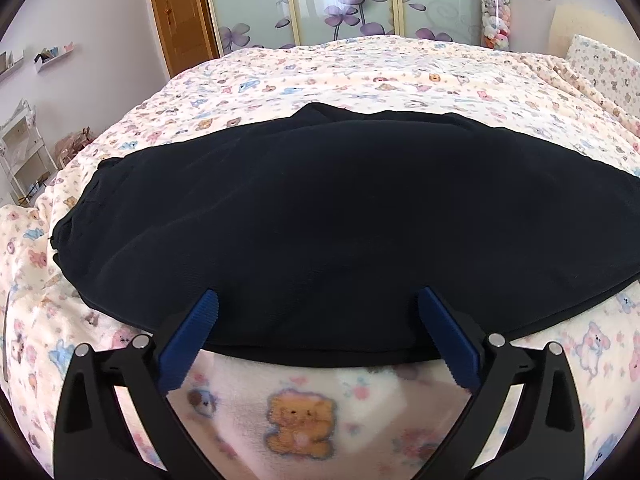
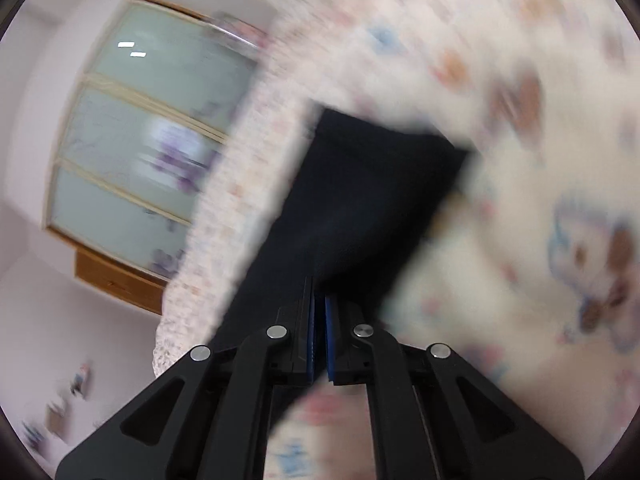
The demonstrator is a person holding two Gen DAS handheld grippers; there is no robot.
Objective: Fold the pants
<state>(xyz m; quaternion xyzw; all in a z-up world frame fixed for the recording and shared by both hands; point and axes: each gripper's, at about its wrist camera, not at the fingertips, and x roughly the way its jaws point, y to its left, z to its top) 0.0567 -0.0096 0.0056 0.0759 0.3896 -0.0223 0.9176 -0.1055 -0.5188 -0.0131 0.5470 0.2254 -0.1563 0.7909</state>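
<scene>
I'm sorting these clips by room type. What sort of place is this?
Most likely a child's bedroom. Black pants lie on a bed with a teddy-bear print blanket, sliding frosted wardrobe doors with purple flowers stand behind it, and a tall clear tube of plush toys stands beside them.

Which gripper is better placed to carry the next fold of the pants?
Right, probably. The right gripper is already shut on the dark pants, so it can carry that edge over. The left gripper is open, fingers straddling the near edge of the pants, gripping nothing.
</scene>
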